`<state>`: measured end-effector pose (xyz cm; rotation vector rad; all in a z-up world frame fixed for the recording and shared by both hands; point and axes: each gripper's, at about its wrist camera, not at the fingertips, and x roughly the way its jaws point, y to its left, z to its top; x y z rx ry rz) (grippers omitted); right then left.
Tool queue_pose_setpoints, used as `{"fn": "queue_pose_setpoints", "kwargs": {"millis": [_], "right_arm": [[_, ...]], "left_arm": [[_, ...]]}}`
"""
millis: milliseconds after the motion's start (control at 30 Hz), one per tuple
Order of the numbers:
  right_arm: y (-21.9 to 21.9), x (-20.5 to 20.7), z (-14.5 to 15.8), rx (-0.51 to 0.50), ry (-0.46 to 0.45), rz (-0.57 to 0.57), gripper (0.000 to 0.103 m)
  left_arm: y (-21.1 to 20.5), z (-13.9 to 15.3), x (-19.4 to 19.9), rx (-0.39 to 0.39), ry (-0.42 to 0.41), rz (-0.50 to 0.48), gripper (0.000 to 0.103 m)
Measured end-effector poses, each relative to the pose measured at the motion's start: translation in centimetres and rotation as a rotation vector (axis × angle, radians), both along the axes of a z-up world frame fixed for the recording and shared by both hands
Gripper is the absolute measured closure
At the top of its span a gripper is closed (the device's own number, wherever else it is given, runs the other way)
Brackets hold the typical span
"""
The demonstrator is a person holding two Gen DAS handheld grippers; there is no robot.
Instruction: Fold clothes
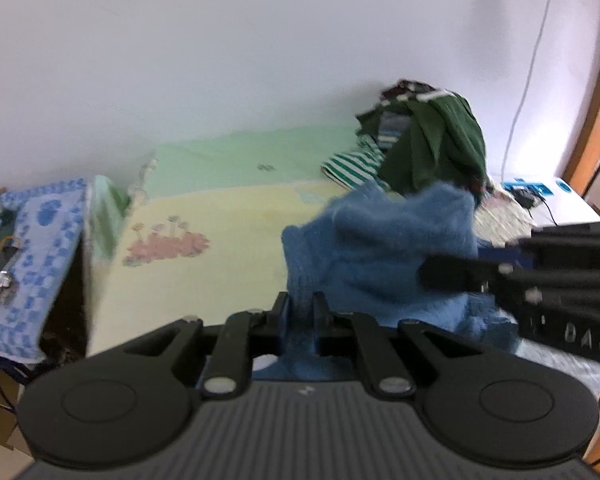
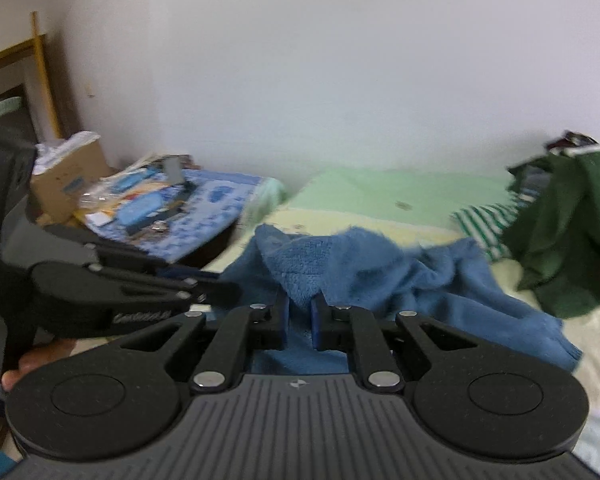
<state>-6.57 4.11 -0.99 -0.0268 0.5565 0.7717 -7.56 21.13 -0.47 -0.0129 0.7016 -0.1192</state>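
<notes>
A fluffy blue garment (image 1: 384, 248) hangs lifted above the bed, bunched between both grippers. My left gripper (image 1: 300, 308) is shut on one edge of it, the fabric pinched between its blue pads. My right gripper (image 2: 299, 312) is shut on another edge of the same blue garment (image 2: 360, 268), which drapes down to the right onto the bed. In the left wrist view the right gripper (image 1: 432, 276) comes in from the right, its tip against the cloth. In the right wrist view the left gripper (image 2: 220, 290) enters from the left, a hand beneath it.
The bed (image 1: 228, 216) has a yellow and green sheet with pink flowers. A pile of clothes (image 1: 432, 144), dark green and green-striped, lies at the far right by the wall. A cluttered side table (image 2: 188, 208) with a blue patterned cover and a cardboard box (image 2: 68, 176) stands left of the bed.
</notes>
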Motion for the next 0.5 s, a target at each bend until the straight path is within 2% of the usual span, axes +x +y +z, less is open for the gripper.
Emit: {"fn": "queue_pose_setpoints", "kwargs": {"millis": [333,433,500], "right_arm": [[5.0,-1.7,0.8,0.072,-0.027,0.127,0.093],[6.5,-0.4,-0.1,0.082,0.001,0.107,0.093],[7.0,0.7,-0.7,0.091,0.005,0.072,0.093]], "left_arm": [[5.5,1.4,-2.6,0.046,-0.035,0.152,0.099],[6.4,1.5,-2.0,0.083,-0.057,0.177,0.098],[6.6,0.7,-1.0,0.085,-0.028,0.191,0.098]]}}
